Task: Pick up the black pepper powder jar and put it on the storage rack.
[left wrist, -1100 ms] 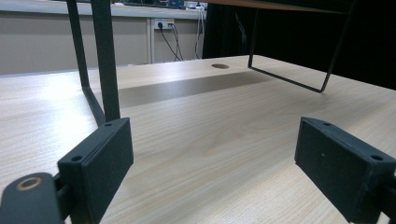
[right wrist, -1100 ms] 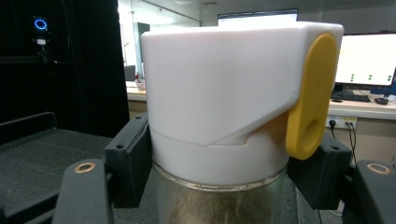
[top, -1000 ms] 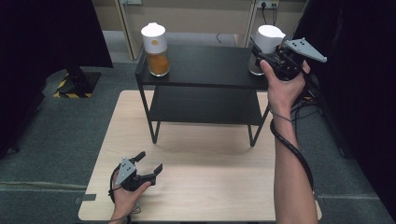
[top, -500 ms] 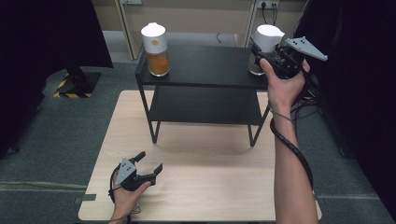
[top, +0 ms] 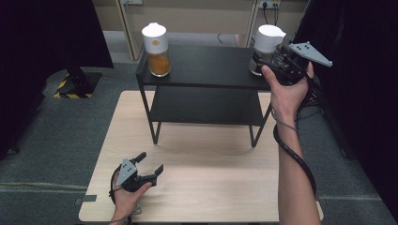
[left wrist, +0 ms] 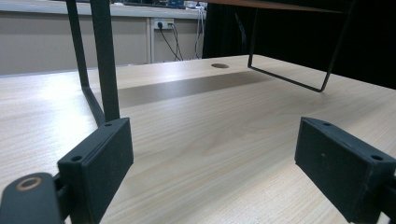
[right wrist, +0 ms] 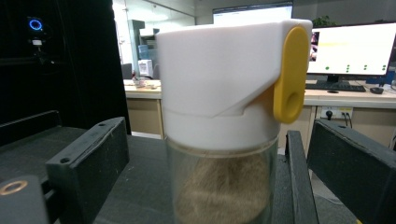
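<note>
Two clear jars with white lids stand on the top of a black two-level shelf (top: pixel 206 70). The left jar (top: pixel 156 49) holds orange powder. The right jar (top: pixel 267 44) holds brownish powder and has a yellow flap (right wrist: pixel 289 79) on its lid. My right gripper (top: pixel 263 63) is level at this jar (right wrist: pixel 224 93). Its jaws have just been opening and now stand open on either side of the jar with a gap on each side. My left gripper (top: pixel 150 161) rests low over the wooden table (top: pixel 202 187) at front left, open with nothing in it (left wrist: pixel 219 177).
The shelf stands at the far half of the table, its thin black legs (left wrist: pixel 105 60) close ahead of my left gripper. Grey floor surrounds the table. Dark curtains hang at both sides, and a wall with sockets (top: pixel 267 4) lies behind.
In the high view the right hand stays at the right jar and the left gripper keeps its place on the table. No other shift is visible.
</note>
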Motion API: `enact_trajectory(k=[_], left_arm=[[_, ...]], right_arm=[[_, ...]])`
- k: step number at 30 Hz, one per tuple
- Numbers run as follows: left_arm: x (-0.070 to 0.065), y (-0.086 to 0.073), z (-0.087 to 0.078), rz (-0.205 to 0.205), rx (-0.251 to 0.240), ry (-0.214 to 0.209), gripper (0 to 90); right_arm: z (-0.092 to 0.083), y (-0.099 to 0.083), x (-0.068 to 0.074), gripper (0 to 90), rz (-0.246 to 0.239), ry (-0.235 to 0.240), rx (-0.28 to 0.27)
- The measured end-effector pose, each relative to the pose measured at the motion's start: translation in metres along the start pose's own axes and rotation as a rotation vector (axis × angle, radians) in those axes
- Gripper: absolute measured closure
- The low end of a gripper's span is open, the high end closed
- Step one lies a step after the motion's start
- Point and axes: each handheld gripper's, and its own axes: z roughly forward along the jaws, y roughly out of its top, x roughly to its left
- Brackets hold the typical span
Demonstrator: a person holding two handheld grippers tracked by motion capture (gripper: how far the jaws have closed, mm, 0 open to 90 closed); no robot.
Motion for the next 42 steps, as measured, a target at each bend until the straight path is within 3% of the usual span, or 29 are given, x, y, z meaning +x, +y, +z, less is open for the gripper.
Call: enact_trajectory(k=[10,31,42], left_arm=[[-0.001,0.000,0.000,0.006,0.001,0.003,10.9],[-0.002,0.000,0.000,0.011,0.000,0.003,10.9],[-0.002,0.000,0.000,0.009,0.000,0.005,10.9]], right_arm=[[-0.022,-0.011,0.004,5.0,0.001,0.012,-0.013],[-0.063,-0.033,0.019,4.7,-0.043,0.053,-0.053],[-0.081,-0.051,0.021,4.7,-0.062,0.075,-0.036]])
